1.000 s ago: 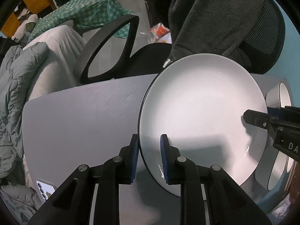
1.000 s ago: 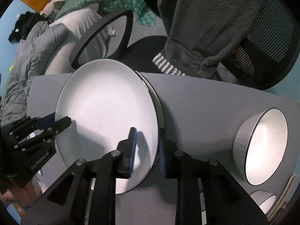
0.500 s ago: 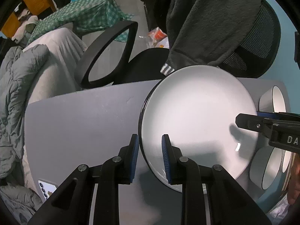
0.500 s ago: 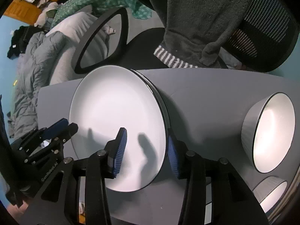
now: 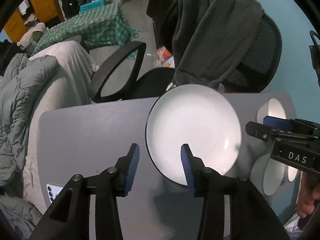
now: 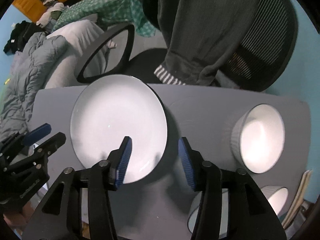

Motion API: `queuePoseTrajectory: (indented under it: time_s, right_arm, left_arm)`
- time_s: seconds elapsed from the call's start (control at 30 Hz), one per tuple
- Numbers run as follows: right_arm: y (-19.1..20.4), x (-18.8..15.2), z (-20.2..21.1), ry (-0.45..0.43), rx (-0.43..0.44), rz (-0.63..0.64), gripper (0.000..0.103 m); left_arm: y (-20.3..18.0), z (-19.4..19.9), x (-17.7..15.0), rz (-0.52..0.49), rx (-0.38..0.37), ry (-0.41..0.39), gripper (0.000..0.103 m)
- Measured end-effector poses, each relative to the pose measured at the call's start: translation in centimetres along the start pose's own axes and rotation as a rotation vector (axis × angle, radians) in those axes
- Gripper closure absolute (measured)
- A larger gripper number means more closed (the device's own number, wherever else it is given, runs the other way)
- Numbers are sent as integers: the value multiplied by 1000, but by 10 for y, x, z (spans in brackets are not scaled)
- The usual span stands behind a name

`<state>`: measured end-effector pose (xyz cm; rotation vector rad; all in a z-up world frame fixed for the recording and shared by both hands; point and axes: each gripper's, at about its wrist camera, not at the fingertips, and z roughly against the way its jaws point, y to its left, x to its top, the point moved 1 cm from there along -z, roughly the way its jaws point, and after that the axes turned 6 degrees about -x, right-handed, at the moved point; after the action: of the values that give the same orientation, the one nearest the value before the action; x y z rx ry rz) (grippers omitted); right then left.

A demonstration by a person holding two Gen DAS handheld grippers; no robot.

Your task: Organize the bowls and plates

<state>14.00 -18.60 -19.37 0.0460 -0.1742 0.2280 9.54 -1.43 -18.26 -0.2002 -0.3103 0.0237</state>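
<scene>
Plate released, both grippers above it with jaws apart.

A round, glossy white plate (image 5: pixel 193 134) with a thin dark rim is seen flat at the centre on the matte grey table (image 5: pixel 90 132). The left gripper (image 5: pixel 160 166) and right gripper (image 6: pixel 155 160) have just been opening; nothing is clamped. Ribbed white bowls (image 6: pixel 260 138) are noted at right, bare tabletop at left.

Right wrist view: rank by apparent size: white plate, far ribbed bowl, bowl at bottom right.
1. white plate, largest.
2. far ribbed bowl.
3. bowl at bottom right, smallest as seen, but cut off by the image edge; the two bowls may match.
</scene>
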Motion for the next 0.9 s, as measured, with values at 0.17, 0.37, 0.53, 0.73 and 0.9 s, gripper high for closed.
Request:
queuePoseTrajectory:
  time_s: [0.17, 0.37, 0.53, 0.73, 0.9]
  right_arm:
    - [3, -8, 34, -79, -20, -16, 42]
    - [5, -21, 70, -149, -58, -34, 37]
    - [5, -35, 94, -201, -108, -42, 31]
    - [0, -54, 120, -255, -154, -50, 31]
    - [-8, -71, 136, -290, -184, -81, 31]
  left_arm:
    - [-1, 23, -8, -10, -2, -34, 54]
    - [4, 53, -20, 8, -27, -70, 53]
    - [3, 78, -28, 8, -50, -124, 50]
    - [-10, 103, -37, -31, -100, -171, 48]
    - [-21, 115, -40, -77, -130, -190, 48]
